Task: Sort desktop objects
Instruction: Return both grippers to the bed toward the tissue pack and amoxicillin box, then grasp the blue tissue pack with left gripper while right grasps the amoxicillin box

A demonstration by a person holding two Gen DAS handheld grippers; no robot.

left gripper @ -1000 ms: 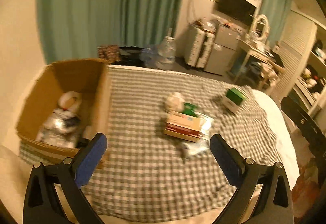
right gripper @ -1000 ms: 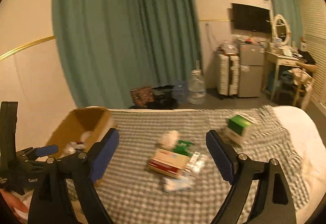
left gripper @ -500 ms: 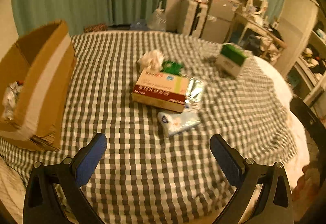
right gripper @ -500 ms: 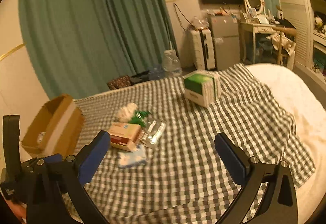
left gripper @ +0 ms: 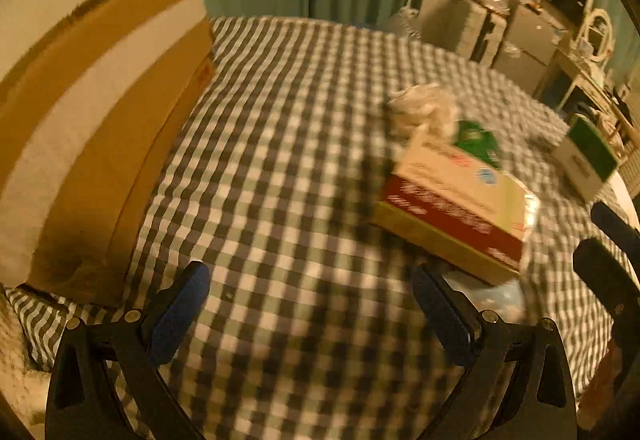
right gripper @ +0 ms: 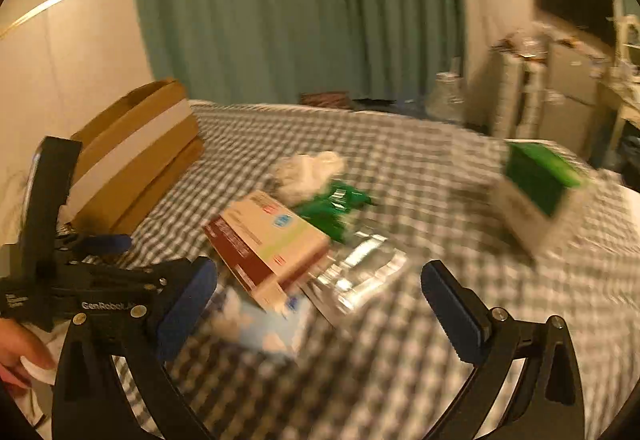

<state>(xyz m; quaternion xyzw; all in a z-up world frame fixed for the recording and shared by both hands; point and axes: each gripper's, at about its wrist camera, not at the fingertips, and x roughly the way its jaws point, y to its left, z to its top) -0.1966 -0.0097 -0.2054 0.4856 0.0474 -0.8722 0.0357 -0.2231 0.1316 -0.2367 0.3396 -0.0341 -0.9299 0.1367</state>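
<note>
Currently, both the left hand-held gripper and the right hand-held gripper stand spread, holding nothing. On the grey-and-white checked cloth, a flat cream-and-red cardboard box lies centrally, touching a silver foil pack and a pale blue tissue packet. An open brown cardboard carton stands at left.

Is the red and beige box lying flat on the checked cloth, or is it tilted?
Tilted. In the right wrist view the red and beige box leans across a pale blue packet and a silver packet.
</note>
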